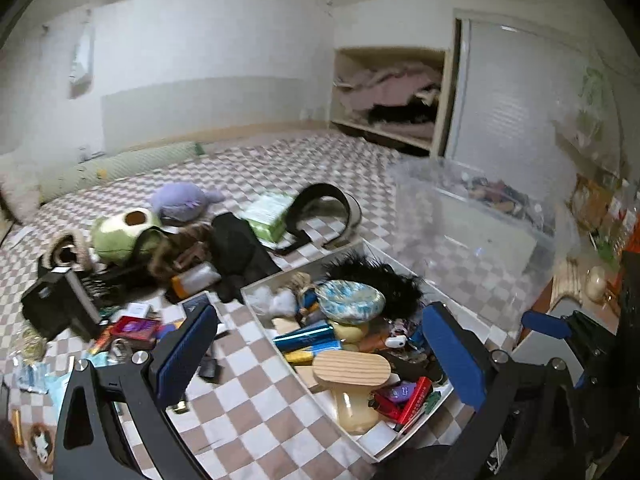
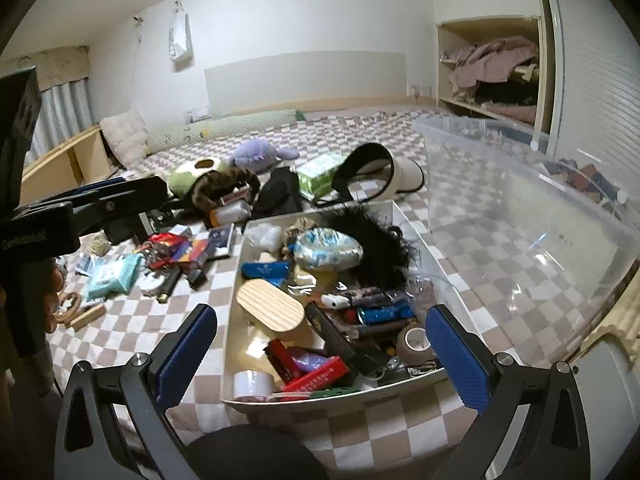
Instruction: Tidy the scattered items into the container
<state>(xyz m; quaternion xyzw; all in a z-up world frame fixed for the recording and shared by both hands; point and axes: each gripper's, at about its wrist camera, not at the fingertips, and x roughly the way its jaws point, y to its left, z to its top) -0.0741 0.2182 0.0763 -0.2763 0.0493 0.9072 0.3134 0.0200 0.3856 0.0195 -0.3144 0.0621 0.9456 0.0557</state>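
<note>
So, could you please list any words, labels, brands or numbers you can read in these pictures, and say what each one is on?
None can be read with confidence.
Red box in the white tray: pale lettering, too blurred.
Blue tube in the tray: white print, too small.
Dark card box on the checked bedcover: pale design, illegible.
Teal wipes pack: print too small.
Green tissue pack: blurred.
</note>
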